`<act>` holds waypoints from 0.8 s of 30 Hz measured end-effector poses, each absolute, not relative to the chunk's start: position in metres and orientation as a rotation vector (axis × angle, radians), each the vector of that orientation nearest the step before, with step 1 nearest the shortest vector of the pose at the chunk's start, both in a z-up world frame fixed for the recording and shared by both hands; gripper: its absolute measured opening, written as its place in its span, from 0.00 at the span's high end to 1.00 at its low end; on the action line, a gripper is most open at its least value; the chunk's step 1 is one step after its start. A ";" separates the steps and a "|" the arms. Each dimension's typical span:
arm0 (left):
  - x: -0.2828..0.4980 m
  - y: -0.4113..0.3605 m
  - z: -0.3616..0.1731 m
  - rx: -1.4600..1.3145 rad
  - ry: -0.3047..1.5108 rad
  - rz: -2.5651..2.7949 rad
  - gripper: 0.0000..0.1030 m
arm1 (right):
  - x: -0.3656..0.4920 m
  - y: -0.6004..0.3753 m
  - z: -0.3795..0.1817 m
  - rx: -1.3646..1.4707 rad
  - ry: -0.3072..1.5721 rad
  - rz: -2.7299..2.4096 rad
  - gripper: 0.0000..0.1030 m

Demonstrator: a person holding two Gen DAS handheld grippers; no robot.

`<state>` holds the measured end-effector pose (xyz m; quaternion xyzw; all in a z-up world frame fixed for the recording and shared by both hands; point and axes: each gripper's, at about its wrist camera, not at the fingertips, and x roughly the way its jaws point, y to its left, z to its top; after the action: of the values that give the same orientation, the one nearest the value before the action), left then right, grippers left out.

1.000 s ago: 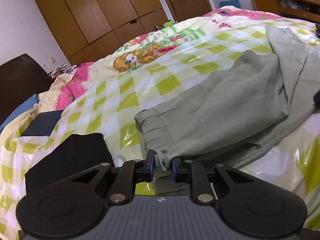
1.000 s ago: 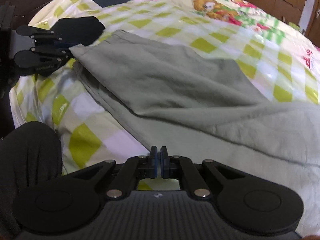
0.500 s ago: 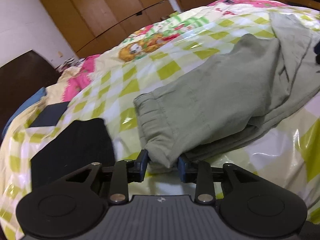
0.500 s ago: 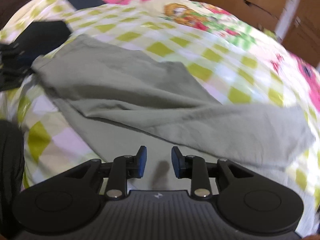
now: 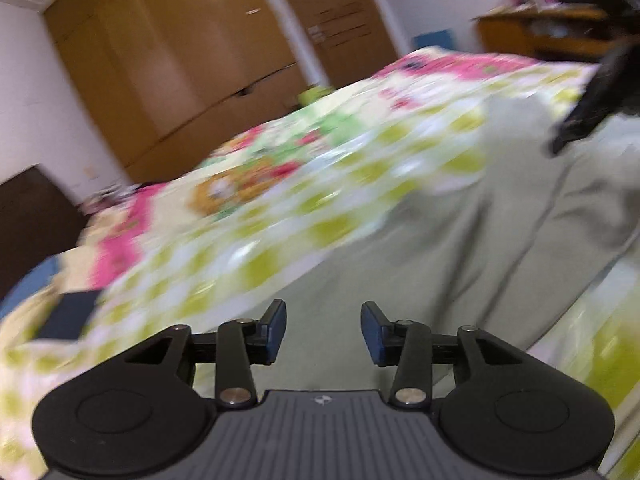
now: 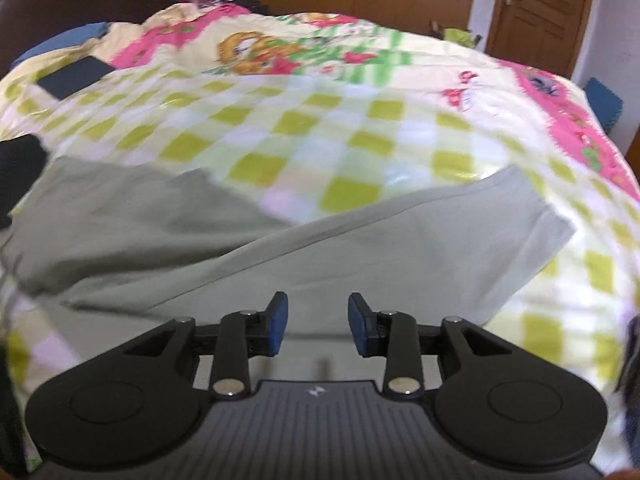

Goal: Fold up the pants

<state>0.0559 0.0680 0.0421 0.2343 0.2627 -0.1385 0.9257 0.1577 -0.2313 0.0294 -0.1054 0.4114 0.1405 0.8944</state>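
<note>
The grey-green pants (image 6: 304,236) lie on the checked bedspread (image 6: 320,132), one leg folded over the other, the leg end at the right. My right gripper (image 6: 318,326) is open and empty just above the pants' near edge. In the blurred left wrist view the pants (image 5: 460,248) spread ahead and to the right. My left gripper (image 5: 324,330) is open and empty above them. The right gripper shows as a dark shape in the left wrist view (image 5: 588,100) at the upper right.
A dark flat object (image 6: 74,76) lies on the bed at the far left. A black cloth (image 6: 18,168) sits at the left edge. Wooden wardrobes (image 5: 192,52) and a door (image 6: 540,12) stand behind the bed. A wooden desk (image 5: 540,32) is at the right.
Both grippers have opened and let go of the pants. Both have lifted and swung away; the left wrist view is now motion-blurred. The pants rest on the bed.
</note>
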 end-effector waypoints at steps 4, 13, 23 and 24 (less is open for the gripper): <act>0.082 0.005 0.030 0.468 0.552 -0.462 0.46 | 0.204 -0.246 0.035 -0.398 0.843 0.377 0.65; 0.141 -0.066 -0.009 0.405 0.717 -0.636 0.46 | 0.321 -0.269 0.003 -0.936 0.889 0.563 0.62; 0.162 -0.078 -0.025 0.354 0.831 -0.688 0.45 | 0.366 -0.250 -0.055 -1.274 1.036 0.792 0.62; 0.164 -0.077 -0.025 0.349 0.832 -0.695 0.45 | 0.370 -0.250 -0.057 -1.266 1.057 0.791 0.65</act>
<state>0.1641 -0.0771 -0.0249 0.1653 0.3940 -0.3290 0.8422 0.3697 -0.2497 -0.0566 -0.5483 0.4577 0.3426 0.6103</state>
